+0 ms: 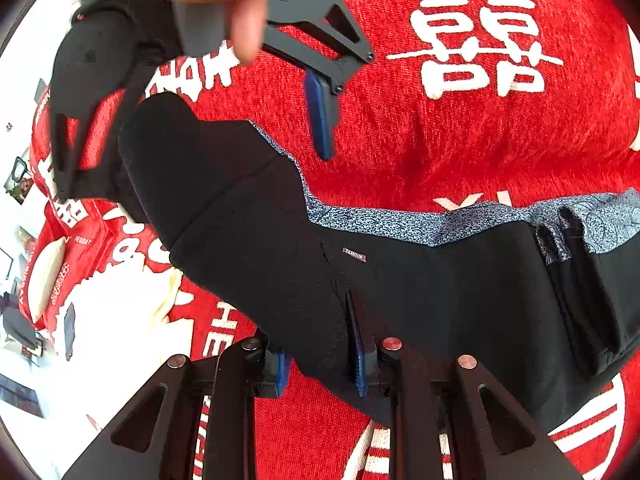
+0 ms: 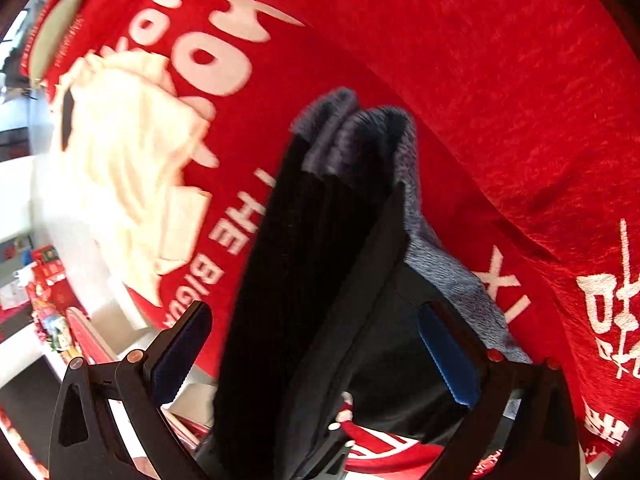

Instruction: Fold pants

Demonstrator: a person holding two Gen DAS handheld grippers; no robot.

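The black pants (image 1: 260,216) with a blue-grey patterned lining lie on a red blanket (image 1: 440,140) with white characters. In the left wrist view my left gripper (image 1: 322,364) holds the near edge of the pants between its blue pads, jaws part closed on the cloth. My right gripper (image 1: 192,136) is seen from outside, held by a hand, wide open over the far end of the pants. In the right wrist view the pants (image 2: 312,264) run up between my right gripper's (image 2: 316,356) spread fingers, not pinched.
A cream-white garment (image 2: 128,160) lies on the blanket to the left of the pants; it also shows in the left wrist view (image 1: 160,312). A cream pillow (image 1: 44,280) sits at the blanket's left edge. Room clutter lies beyond that edge.
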